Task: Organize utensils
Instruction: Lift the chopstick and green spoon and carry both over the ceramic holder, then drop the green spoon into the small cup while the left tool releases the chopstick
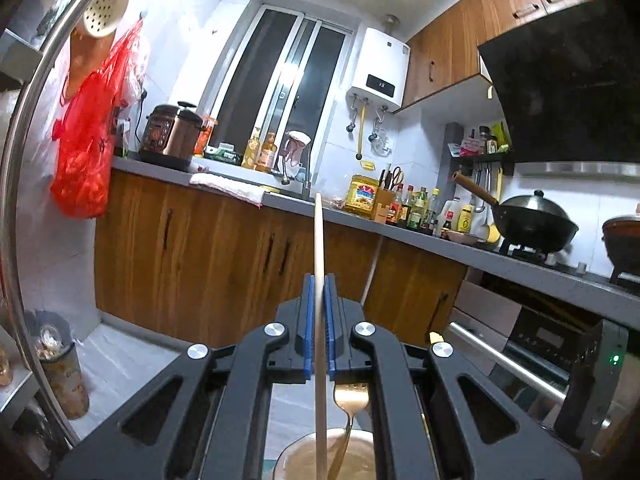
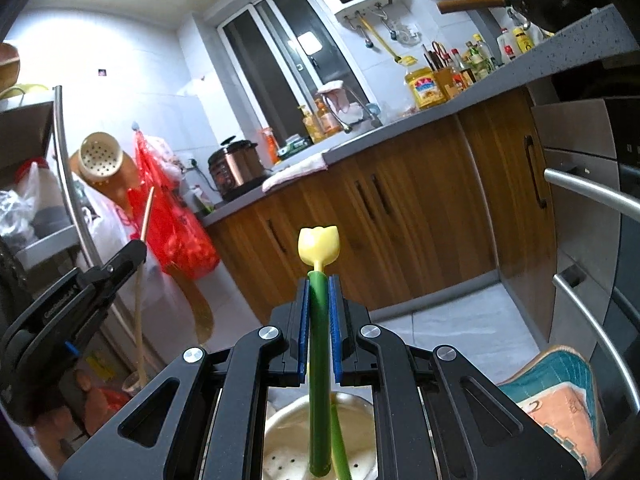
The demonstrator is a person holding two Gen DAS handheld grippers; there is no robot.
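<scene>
Left hand-held gripper (image 1: 319,320): jaws pinched narrow on a chopstick (image 1: 319,248), held partway along the shaft; the stick points forward past the pads.
Right hand-held gripper (image 2: 319,320): jaws closed on a green-handled utensil (image 2: 319,336) with a yellow tulip-shaped end (image 2: 319,249) beyond the fingertips.
Below the grippers: a fork (image 1: 351,398) stands in a round holder (image 1: 362,438); a pale perforated container (image 2: 280,436) sits under the right one.
Handling, chopstick: likely light, stiff and smooth, prone to pivot; grip near mid-shaft seems best.
Handling, green utensil: probably light plastic, rigid; hold the thick handle.
Further off: wooden cabinets (image 1: 200,240) under a grey worktop (image 1: 460,246).
Farthest: window (image 1: 280,92).
</scene>
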